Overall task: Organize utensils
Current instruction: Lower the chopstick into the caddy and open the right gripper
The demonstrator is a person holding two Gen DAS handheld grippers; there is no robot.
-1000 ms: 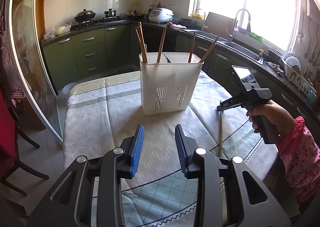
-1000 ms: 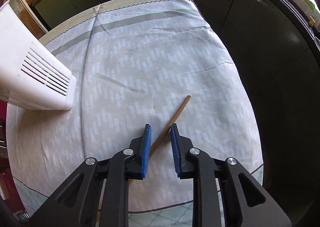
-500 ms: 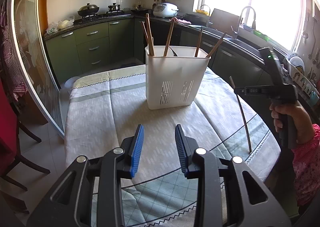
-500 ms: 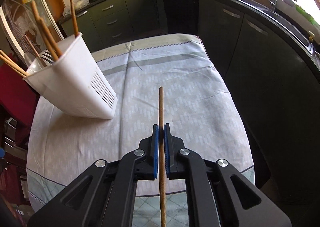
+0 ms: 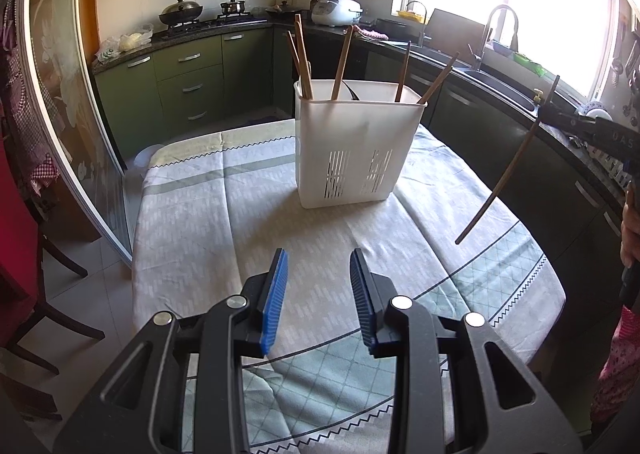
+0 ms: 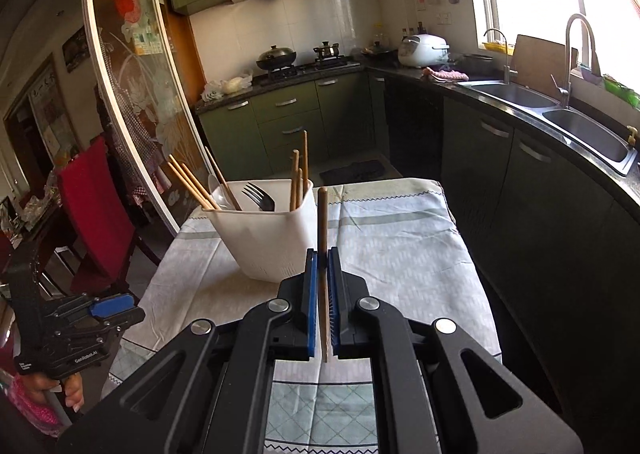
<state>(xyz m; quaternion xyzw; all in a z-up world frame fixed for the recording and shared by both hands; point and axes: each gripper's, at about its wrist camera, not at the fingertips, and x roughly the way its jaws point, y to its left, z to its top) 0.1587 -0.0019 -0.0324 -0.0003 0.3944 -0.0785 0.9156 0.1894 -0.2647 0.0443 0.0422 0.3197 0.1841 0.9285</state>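
A white plastic utensil holder [image 5: 352, 146] stands upright on the clothed table [image 5: 192, 222]; it also shows in the right wrist view [image 6: 264, 238]. It holds several wooden chopsticks [image 5: 304, 54], a fork [image 6: 260, 196] and a spoon. My right gripper [image 6: 322, 254] is shut on a single wooden chopstick [image 6: 322, 222], held in the air to the right of the holder; in the left wrist view this chopstick [image 5: 508, 170] hangs tilted above the table's right side. My left gripper [image 5: 318, 274] is open and empty over the table's near part, and it appears in the right wrist view [image 6: 108, 306].
The table has a grey patterned cloth. A red-cushioned chair [image 6: 96, 214] stands at its left. A glass sliding door [image 5: 52, 102] is behind that. Dark green counters with a sink [image 6: 560, 122] run along the right and back.
My right gripper closed on the chopstick lying on the table, lifted it and swung it up level, facing the holder. My left gripper stayed open and drew back slightly.
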